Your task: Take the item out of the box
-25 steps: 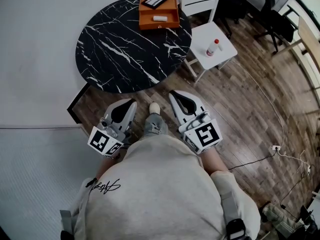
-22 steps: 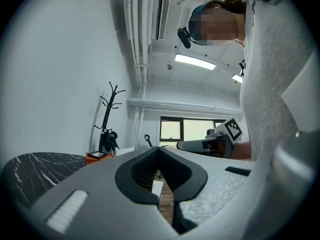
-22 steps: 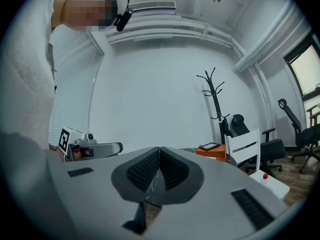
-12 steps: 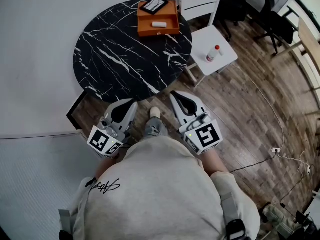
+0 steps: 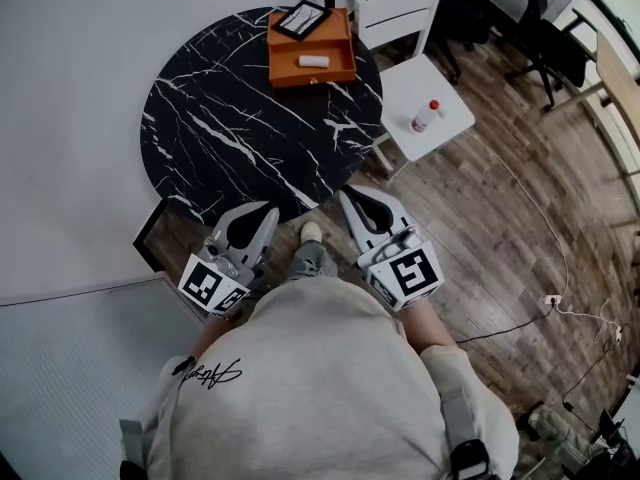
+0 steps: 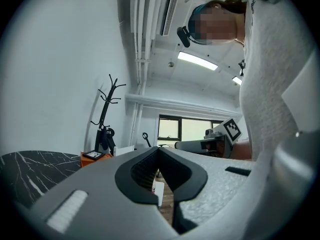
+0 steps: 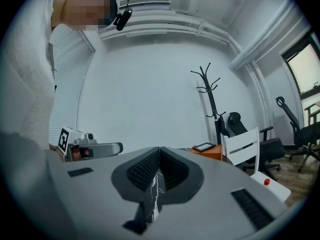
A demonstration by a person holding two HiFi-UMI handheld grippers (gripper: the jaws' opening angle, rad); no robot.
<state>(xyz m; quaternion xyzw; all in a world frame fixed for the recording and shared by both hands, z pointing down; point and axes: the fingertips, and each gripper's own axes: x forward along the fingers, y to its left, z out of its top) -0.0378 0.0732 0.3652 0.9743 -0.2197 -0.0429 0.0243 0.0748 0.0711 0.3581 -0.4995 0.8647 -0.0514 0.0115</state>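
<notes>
Box (image 5: 287, 68) sits at one o'clock on the round marble tabletop (image 5: 230, 118), orange and open on top, and the item (image 5: 313, 61), a small white piece, lies flat inside it. What are the tools doing?

Nothing in either one! The left hand-held gripper (image 5: 266, 211) and the right hand-held gripper (image 5: 346, 194) hang level at the person's waist, at the tabletop's six o'clock, noses aimed across it. Each one's own view shows the jaws pressed together with nothing between them.

Why closed, you reckon?

Makes sense to me: the box is well apart from them, clear across the tabletop, so there's nothing to grab yet. Tucked either side of the body, they're clear of that near edge.

And that dark framed panel (image 5: 303, 18)?

It rests on the box's far end, at twelve o'clock from the item, so the item itself looks uncovered. I'd judge the job hasn't begun: reach first, open the jaws, then pick from above.

Anything else close?

A white chair (image 5: 445, 88) at the tabletop's three o'clock, with a red-capped bottle (image 5: 424, 116) on its seat, apart from the box.
</notes>
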